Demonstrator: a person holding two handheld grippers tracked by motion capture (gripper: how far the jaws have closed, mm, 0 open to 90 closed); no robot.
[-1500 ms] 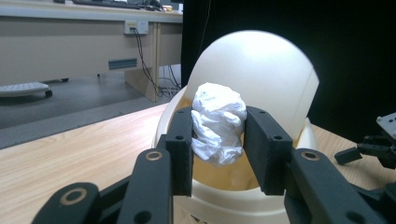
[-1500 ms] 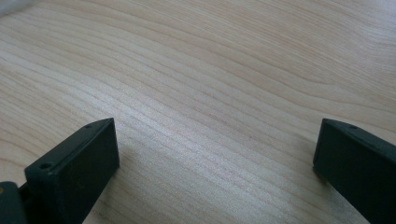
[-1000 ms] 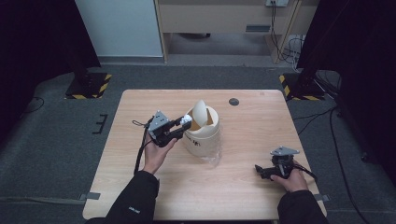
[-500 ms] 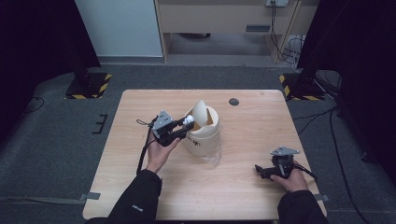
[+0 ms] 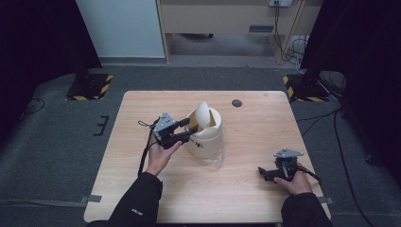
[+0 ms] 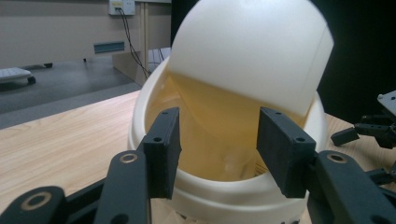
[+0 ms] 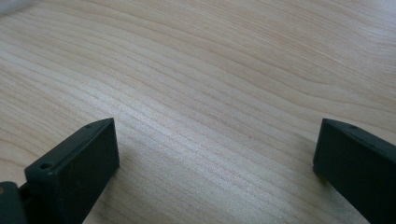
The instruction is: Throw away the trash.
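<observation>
From the high view I see the pale wooden table point(image 5: 246, 189) with a small round white plastic bin point(image 5: 204, 137) near its middle, a little to the far side. Its domed white swing lid point(image 5: 202, 112) is tipped up on edge, so the yellowish inside of the bin shows beneath it.

My left gripper point(image 5: 189, 132) is held by the left hand point(image 5: 161, 153) just left of the bin, with the jaws pointing right at the rim. The tips reach the bin's left edge; from above I cannot tell whether they touch it. In the left gripper view the left gripper point(image 6: 219, 149) has its jaws parted at a middling width, nothing between them, with the bin's white rim point(image 6: 224, 193) right behind and below the pads. The tilted lid point(image 6: 252, 51) rises above the opening. At the right edge of that view I see part of the other gripper, farther off.

My right gripper point(image 5: 263, 173) rests low at the near right of the table, in the right hand point(image 5: 295, 182), well apart from the bin, jaws pointing left. In the right gripper view the right gripper point(image 7: 215, 163) has its jaws spread wide over bare wood grain, holding nothing.

A small dark round disc point(image 5: 237, 103) lies on the table at the far side, right of the bin and apart from it. A dark cable point(image 5: 144, 156) trails from the left gripper along the forearm.
</observation>
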